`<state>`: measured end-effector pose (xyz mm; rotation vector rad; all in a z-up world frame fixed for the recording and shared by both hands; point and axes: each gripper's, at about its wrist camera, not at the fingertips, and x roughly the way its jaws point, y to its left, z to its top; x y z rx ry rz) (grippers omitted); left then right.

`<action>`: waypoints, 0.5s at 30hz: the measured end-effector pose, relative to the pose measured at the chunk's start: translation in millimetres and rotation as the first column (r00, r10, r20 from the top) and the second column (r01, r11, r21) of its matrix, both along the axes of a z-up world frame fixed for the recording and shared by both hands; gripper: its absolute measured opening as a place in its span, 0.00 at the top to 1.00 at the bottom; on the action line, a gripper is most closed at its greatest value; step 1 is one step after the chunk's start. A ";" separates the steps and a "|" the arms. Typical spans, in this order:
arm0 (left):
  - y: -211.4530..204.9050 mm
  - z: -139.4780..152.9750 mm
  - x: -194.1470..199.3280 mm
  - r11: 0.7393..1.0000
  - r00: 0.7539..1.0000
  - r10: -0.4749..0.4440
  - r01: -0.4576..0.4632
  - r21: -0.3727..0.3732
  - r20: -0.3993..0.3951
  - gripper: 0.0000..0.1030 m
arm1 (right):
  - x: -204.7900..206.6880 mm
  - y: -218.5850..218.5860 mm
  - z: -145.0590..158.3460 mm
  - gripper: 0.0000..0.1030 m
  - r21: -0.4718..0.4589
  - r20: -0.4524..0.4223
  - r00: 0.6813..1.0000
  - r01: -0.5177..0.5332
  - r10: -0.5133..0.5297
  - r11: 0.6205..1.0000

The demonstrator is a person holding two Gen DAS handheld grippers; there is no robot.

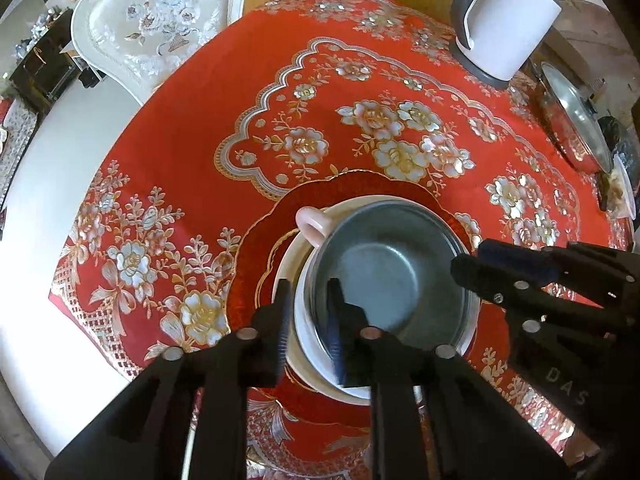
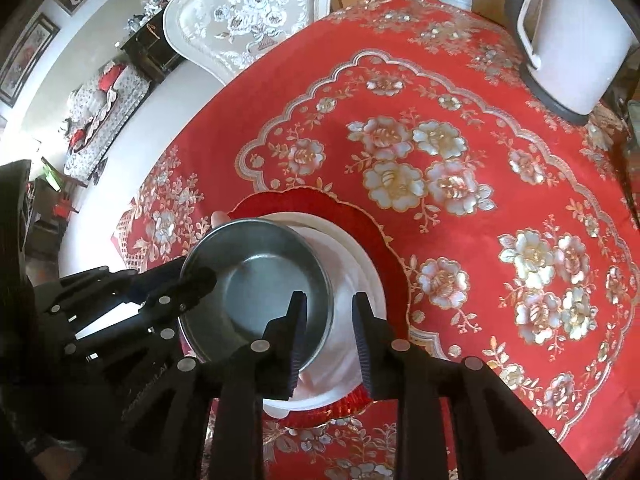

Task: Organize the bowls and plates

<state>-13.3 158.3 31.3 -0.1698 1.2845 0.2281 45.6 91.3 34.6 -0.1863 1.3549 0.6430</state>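
Red tablecloth bears red plate, jug.

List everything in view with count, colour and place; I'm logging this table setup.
Metal bowl: one, grey, nested in the cup.
Cup: one, pale pink, on the white plate.
White plate: one, on the red plate.
Red plate: one, gold-edged, near table edge.
Tablecloth: one, red floral.
Kettle: one, white-grey, far right.
Lidded pan: one, red, right edge.
Chair: one, white, far side.
Left gripper: fingers straddle the bowl rim.
Right gripper: fingers straddle the bowl rim.
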 end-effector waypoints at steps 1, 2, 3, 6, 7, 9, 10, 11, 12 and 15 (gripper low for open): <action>-0.5 2.6 -1.4 1.000 1.000 0.003 -0.003 0.008 0.008 0.63 | -0.9 -1.1 2.0 0.71 -0.003 0.010 1.000 0.000 0.000 1.000; -0.9 4.6 -2.2 1.000 1.000 0.006 -0.007 0.015 0.016 0.56 | -1.1 -2.1 3.0 0.67 -0.004 0.016 1.000 0.002 -0.002 1.000; -1.3 7.4 -3.2 1.000 1.000 0.009 -0.010 0.022 0.026 0.46 | -2.0 -3.8 5.0 0.65 -0.001 0.023 1.000 0.007 -0.006 1.000; -4.3 17.4 -6.5 0.998 0.998 0.014 -0.018 0.058 0.062 0.43 | -6.1 -9.4 12.9 0.58 0.009 0.054 0.998 0.025 -0.025 1.000; -4.5 19.1 -6.8 0.998 0.998 0.017 -0.021 0.065 0.066 0.42 | -8.3 -11.6 17.2 0.55 0.011 0.075 0.997 0.035 -0.035 0.999; -3.6 21.6 -9.0 0.997 0.997 0.031 -0.036 0.069 0.073 0.41 | -10.8 -15.5 22.1 0.47 0.008 0.102 0.993 0.055 -0.055 0.998; -1.5 22.5 -11.0 0.997 0.996 0.044 -0.049 0.065 0.077 0.41 | -12.5 -18.8 25.0 0.41 0.008 0.117 0.990 0.081 -0.081 0.997; -0.5 23.1 -12.7 0.996 0.995 0.056 -0.061 0.066 0.083 0.40 | -13.3 -20.3 26.2 0.38 0.012 0.123 0.988 0.092 -0.093 0.996; -0.4 23.7 -14.3 0.995 0.994 0.064 -0.070 0.069 0.089 0.39 | -15.2 -22.7 28.3 0.37 0.021 0.133 0.985 0.105 -0.107 0.994; 0.0 25.1 -18.7 0.993 0.991 0.089 -0.097 0.071 0.104 0.38 | -21.3 -25.9 32.6 0.35 0.028 0.171 0.976 0.135 -0.138 0.990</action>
